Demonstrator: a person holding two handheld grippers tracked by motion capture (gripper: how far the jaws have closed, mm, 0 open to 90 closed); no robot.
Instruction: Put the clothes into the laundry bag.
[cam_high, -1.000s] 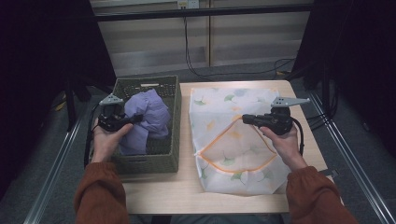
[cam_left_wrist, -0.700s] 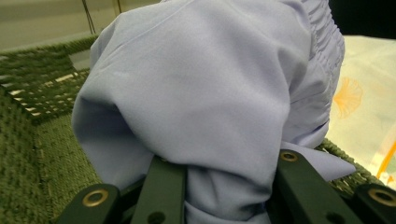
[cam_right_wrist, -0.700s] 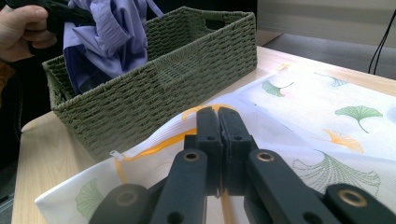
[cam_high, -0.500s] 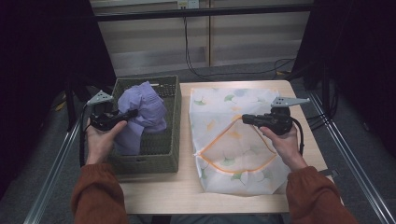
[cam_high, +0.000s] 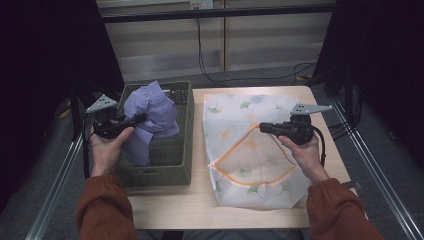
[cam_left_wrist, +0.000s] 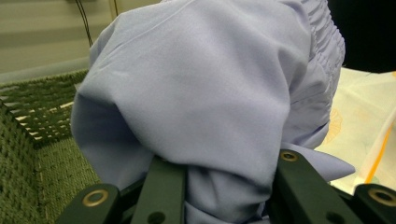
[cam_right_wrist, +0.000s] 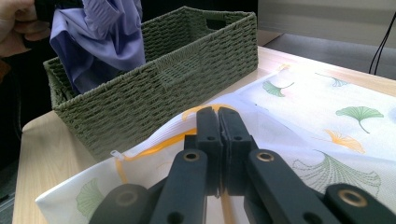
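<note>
A lilac garment (cam_high: 150, 112) hangs bunched over the green woven basket (cam_high: 175, 165), its lower part still inside. My left gripper (cam_high: 139, 119) is shut on it from the left; the cloth (cam_left_wrist: 201, 93) bulges between the two jaws (cam_left_wrist: 226, 172). On the table lies a white mesh laundry bag (cam_high: 240, 107) printed with leaves, its orange zipper mouth (cam_high: 250, 160) gaping. My right gripper (cam_high: 263, 126) is shut on the bag's upper zipper edge, holding it up. In the right gripper view its jaws (cam_right_wrist: 218, 114) meet on the orange edge, with basket (cam_right_wrist: 187, 79) and garment (cam_right_wrist: 102, 37) beyond.
The basket stands at the table's left edge, right beside the bag. A bare strip of wooden tabletop (cam_high: 165, 205) runs along the near edge. Metal rails (cam_high: 50, 185) flank the table, and cables (cam_high: 210, 70) lie on the floor behind it.
My left hand has risen and drifted left, drawing the garment higher out of the basket. The right hand and the bag have stayed still.
</note>
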